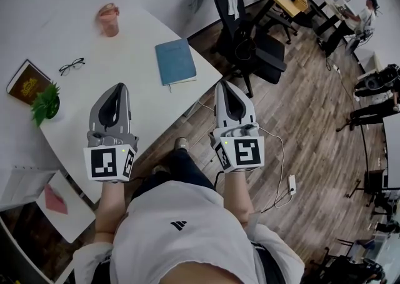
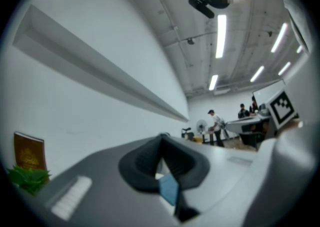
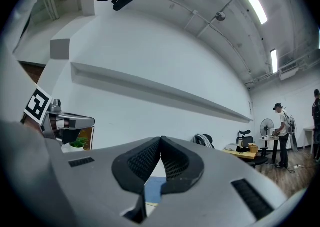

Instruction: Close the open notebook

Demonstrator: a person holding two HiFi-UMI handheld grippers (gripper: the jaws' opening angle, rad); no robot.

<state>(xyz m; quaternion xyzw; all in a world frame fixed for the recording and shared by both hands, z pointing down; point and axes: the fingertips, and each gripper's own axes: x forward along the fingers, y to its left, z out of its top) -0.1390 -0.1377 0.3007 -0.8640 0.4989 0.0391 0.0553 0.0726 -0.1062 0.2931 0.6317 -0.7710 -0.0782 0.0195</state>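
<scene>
At the near edge of the white table (image 1: 134, 39), the left gripper (image 1: 118, 89) is held roughly level with its jaws pressed fully together and nothing between them; its own view shows the dark pads (image 2: 150, 158) meeting at the tip. Beside it, the right gripper (image 1: 225, 86) is clamped together the same way and is just as empty. It sits just off the table's corner, over the wood floor. Both point forward side by side, which looks like a resting pose rather than a reach.

Ahead of the grippers and between their two lines, nearer the right one, lies the notebook (image 1: 175, 61). It is flat on the table by the edge, blue cover up, and well apart from both tips. A sliver of that blue shows through the gap under each pair of pads (image 3: 154, 189). It already looks closed, so I judge that the task has nothing left to do, and the empty, closed grips fit that.

Further out from the left gripper are a small green plant (image 1: 46, 104), whose pot is hidden under its leaves, and a brown book (image 1: 27, 82) just beyond it. A pair of glasses (image 1: 72, 65) lies ahead of them. Farthest off stands a pink cup (image 1: 108, 20), too blurred to show whether it holds anything.
</scene>
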